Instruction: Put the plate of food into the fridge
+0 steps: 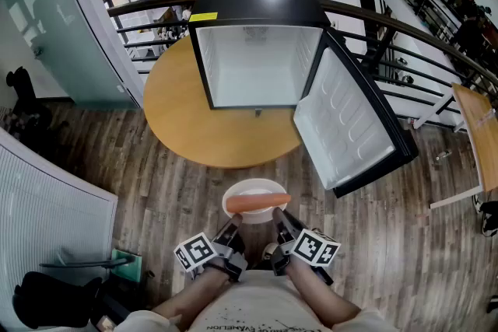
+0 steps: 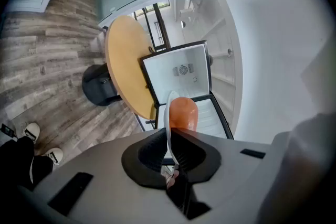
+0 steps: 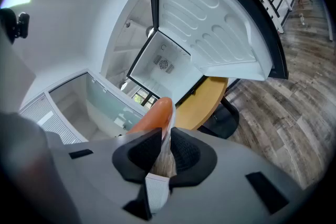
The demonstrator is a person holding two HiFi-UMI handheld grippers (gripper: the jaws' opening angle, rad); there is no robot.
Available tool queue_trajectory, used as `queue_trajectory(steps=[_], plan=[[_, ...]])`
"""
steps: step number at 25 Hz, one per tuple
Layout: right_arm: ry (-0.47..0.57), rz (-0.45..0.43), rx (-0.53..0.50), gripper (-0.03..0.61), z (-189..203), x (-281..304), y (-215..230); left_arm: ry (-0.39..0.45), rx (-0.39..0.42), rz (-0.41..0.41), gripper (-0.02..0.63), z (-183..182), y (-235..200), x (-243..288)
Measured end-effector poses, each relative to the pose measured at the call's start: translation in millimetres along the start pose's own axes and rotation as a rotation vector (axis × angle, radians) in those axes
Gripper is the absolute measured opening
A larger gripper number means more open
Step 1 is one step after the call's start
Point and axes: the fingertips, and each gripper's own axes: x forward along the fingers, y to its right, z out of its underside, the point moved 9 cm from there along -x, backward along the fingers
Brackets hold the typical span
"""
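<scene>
A white plate [image 1: 254, 190] carrying an orange sausage [image 1: 257, 203] hangs in the air in front of me, above the wooden floor. My left gripper [image 1: 234, 226] is shut on the plate's near left rim and my right gripper [image 1: 278, 220] is shut on its near right rim. In the left gripper view the plate [image 2: 168, 126] runs edge-on between the jaws, the sausage [image 2: 183, 113] beyond them. The right gripper view shows the plate rim [image 3: 169, 131] clamped likewise, beside the sausage [image 3: 151, 117]. Ahead, the small black fridge [image 1: 257, 50] stands on the round table, its door [image 1: 350, 124] swung open to the right, its white inside bare.
The round wooden table [image 1: 183, 117] carries the fridge at its far side. The open door juts out over the floor on the right. A curved railing [image 1: 140, 8] runs behind the table. A white slatted panel [image 1: 47, 206] stands at my left and a wooden desk [image 1: 476, 132] at far right.
</scene>
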Motion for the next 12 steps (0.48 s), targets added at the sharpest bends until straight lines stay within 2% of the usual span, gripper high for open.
queue_trajectory(steps=[3,6,12], plan=[[0.005,0.003,-0.005,0.069,-2.3,0.0,1.1,-0.001,-0.049,-0.030,0.038,3.8,0.9,0.0],[0.006,0.009,-0.001,0.069,-2.4,-0.6,2.7,-0.006,-0.020,-0.021,0.038,2.3,0.4,1.9],[0.002,0.015,0.000,0.069,0.0,0.4,3.7,-0.008,-0.042,-0.019,0.038,2.2,-0.3,1.3]])
